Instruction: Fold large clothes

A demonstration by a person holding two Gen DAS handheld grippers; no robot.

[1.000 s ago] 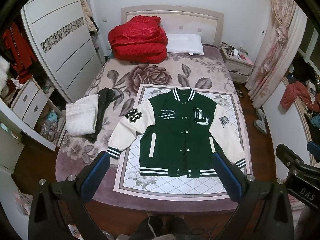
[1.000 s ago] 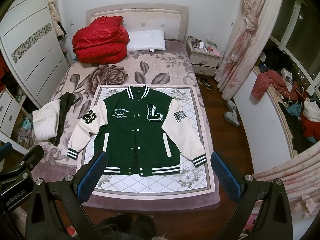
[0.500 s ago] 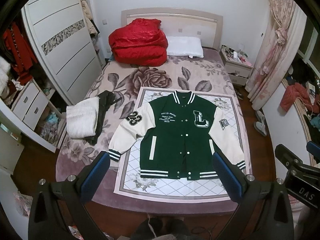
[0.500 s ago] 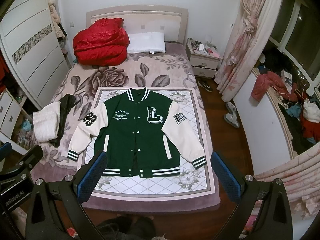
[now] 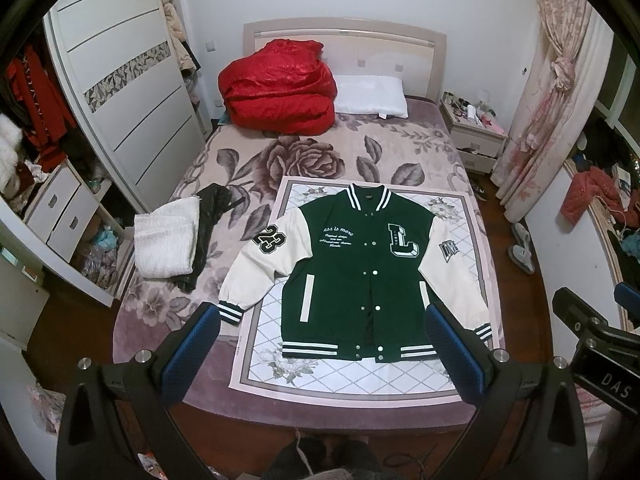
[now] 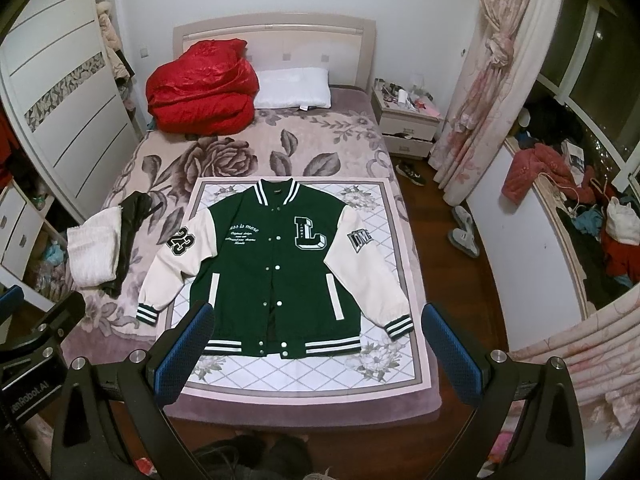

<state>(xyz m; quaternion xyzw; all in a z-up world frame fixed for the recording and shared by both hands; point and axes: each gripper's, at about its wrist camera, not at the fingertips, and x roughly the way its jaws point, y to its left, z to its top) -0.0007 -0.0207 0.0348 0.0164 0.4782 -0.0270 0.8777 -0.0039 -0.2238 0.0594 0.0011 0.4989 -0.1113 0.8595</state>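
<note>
Both fisheye views look from high above the foot of the bed, tilted down and forward along each gripper's own fingers toward the headboard. Neither is close: the whole mattress fits beyond the fingertips. In the left wrist view the left gripper frames the green jacket ahead, and the right gripper's body pokes in at the far right edge. In the right wrist view the right gripper frames the same jacket, with the left gripper's body at the far left edge. Both views share the bed, jacket, red quilt and pillow.
</note>
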